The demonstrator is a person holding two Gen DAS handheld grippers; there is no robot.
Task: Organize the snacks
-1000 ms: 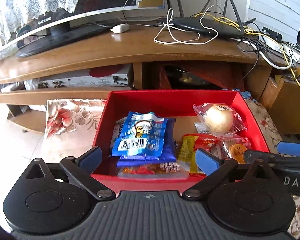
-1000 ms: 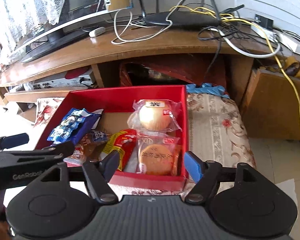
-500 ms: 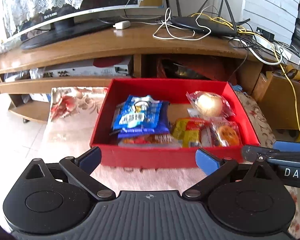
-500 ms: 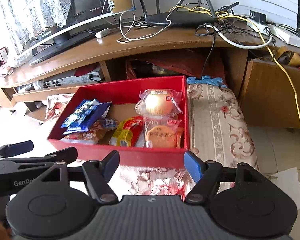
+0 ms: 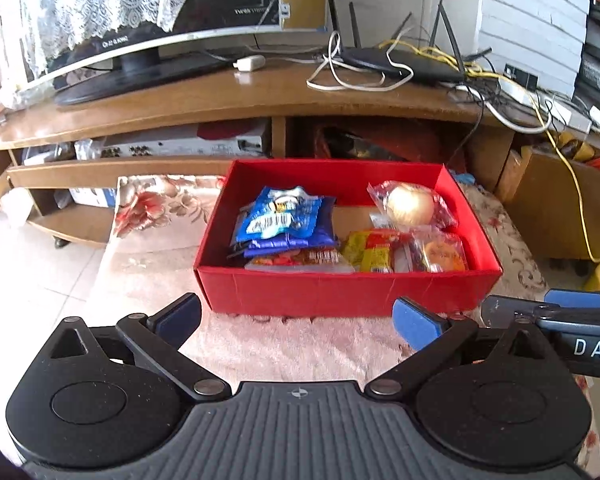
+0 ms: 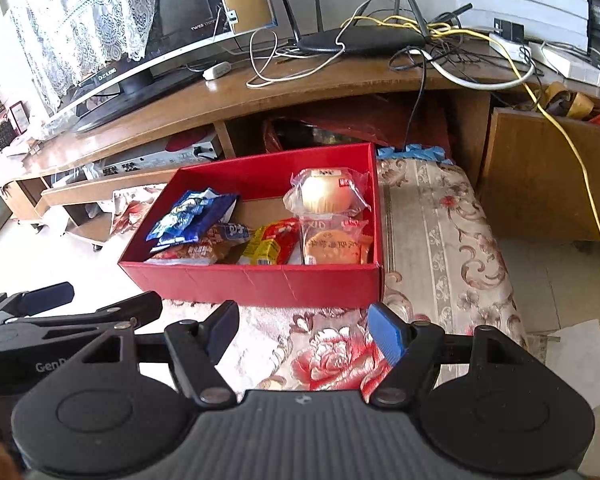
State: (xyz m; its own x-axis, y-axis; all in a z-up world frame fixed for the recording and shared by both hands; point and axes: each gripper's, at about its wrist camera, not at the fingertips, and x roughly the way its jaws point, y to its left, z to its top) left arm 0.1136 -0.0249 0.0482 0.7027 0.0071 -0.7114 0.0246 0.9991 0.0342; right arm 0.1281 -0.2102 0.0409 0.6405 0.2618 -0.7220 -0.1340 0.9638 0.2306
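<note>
The fingers of both grippers stand apart with nothing between them: the left gripper (image 5: 296, 316) hangs over bare pink cloth, and the right gripper (image 6: 303, 334) over a red flower in the floral cloth (image 6: 440, 240), its blue right-hand pad (image 6: 386, 334) showing clearly. Each tool also shows at the edge of the other's view, so the two sit side by side, near each other.

Compared with a second ago, both have drawn back from the red box (image 5: 340, 294). Then the fingertips overlapped the box's near wall and the packets inside; now a strip of cloth lies between the fingers and that wall, and the whole box is in view. Nothing came away with them.

Inside the box the snacks lie in rough groups: blue packets (image 5: 286, 220) stacked at the left over a clear-wrapped red snack (image 5: 300, 260), a yellow and red packet (image 5: 374, 252) in the middle, and at the right a flat wrapped cake (image 6: 332, 246) with a round wrapped bun (image 6: 326, 194) behind it. Bare cardboard shows at the back centre.

Beyond the box stands a wooden TV stand (image 5: 260, 96) with a television (image 5: 172, 16), a router (image 5: 400, 62) and tangled cables.

No loose snack shows on the cloth, so the sorting looks finished, and the pull-back reads as the hands leaving the box alone.
</note>
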